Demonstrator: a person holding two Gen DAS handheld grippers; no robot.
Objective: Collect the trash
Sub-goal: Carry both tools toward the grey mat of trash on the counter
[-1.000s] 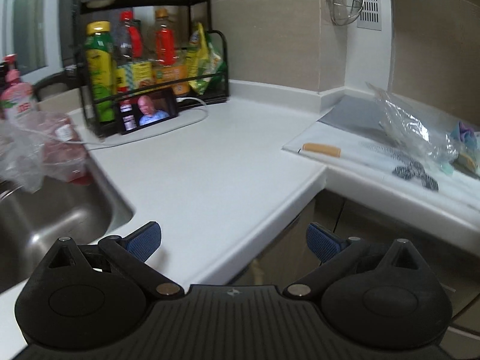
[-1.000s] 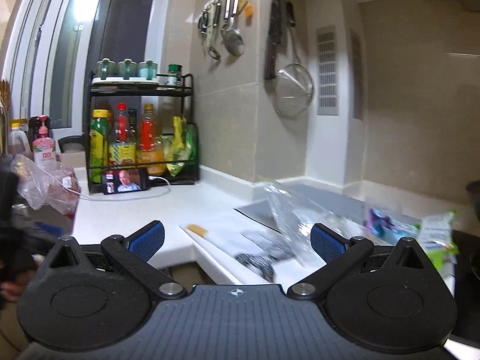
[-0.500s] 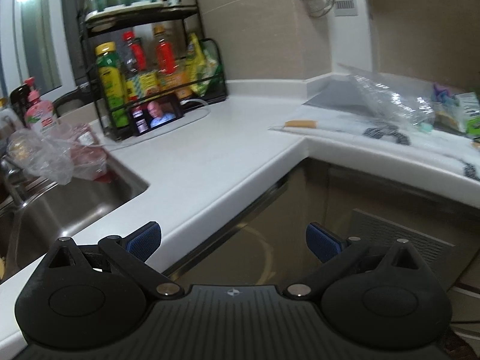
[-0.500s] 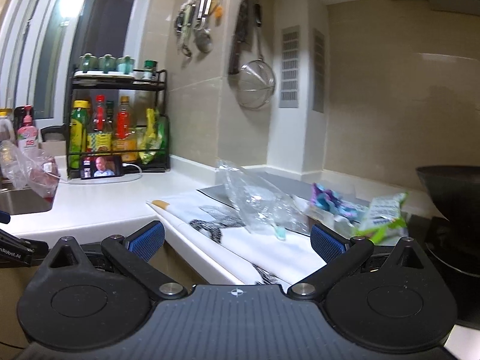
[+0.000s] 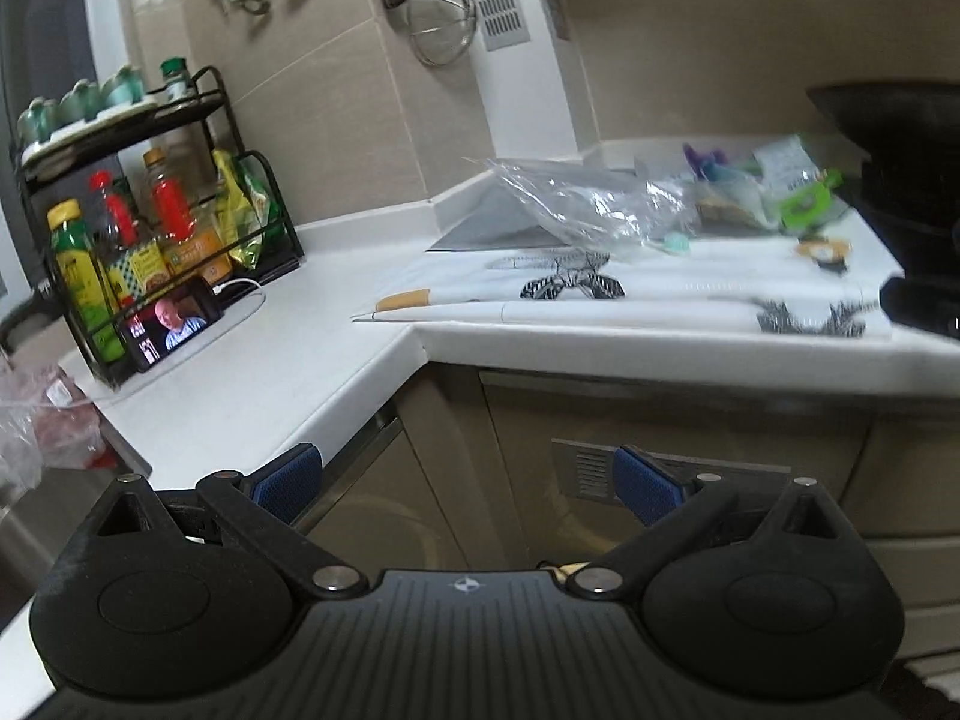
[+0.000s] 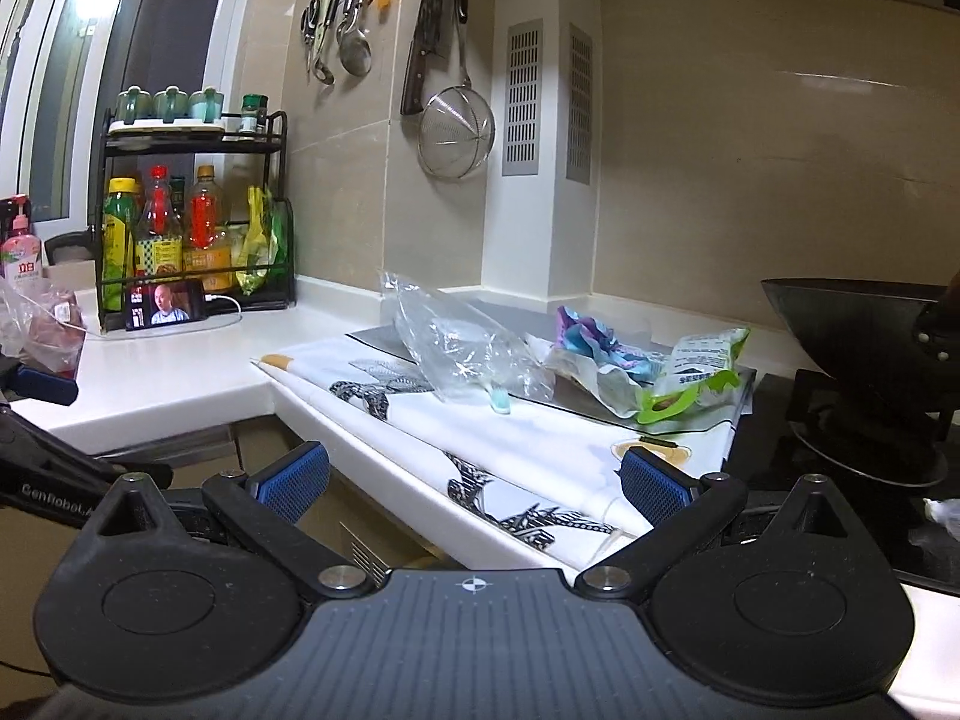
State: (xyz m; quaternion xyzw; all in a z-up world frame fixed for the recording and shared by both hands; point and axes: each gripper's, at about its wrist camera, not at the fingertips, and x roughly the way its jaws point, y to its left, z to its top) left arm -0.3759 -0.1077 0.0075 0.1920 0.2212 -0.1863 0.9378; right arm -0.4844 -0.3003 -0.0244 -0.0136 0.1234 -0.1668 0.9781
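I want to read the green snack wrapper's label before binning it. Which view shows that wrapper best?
The right wrist view: the green snack wrapper lies close, sharp and unobstructed, its printed panel facing the camera. In the left wrist view it is farther off, smaller and blurred.

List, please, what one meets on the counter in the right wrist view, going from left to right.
Pink soap bottle → bottle rack → clear plastic bag → purple and blue wrapper → green snack bag → black wok.

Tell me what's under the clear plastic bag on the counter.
The clear plastic bag lies on a white patterned mat, with a teal item poking out beneath. Anything further under stays hidden.
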